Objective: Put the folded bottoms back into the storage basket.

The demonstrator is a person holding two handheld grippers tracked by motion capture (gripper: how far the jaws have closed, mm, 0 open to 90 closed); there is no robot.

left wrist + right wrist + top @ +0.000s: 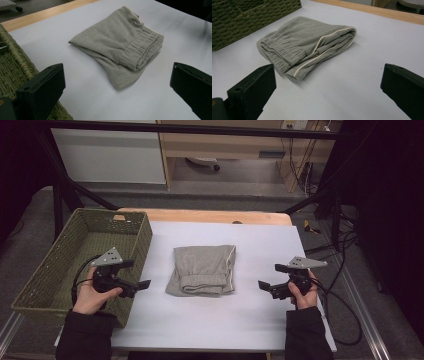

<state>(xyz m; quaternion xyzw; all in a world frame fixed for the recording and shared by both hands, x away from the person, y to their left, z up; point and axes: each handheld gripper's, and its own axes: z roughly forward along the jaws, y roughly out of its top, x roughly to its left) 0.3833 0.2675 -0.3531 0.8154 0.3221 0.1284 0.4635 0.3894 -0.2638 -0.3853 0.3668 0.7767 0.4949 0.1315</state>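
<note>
We hold the left gripper (pixel 142 279) at nine o'clock and the right gripper (pixel 264 279) at three o'clock of the folded grey garment (pixel 204 269), both gaping empty.

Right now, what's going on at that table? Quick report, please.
Both grippers, left and right, open, holding nothing, one on each side of the folded grey garment. Garment flat on the white table, untouched. Green basket at left; nothing in the way.

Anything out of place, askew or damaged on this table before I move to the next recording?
Nothing stands out. The folded grey garment lies flat mid-table, slightly uneven at its edges; the woven basket sits upright at the table's left edge.
</note>
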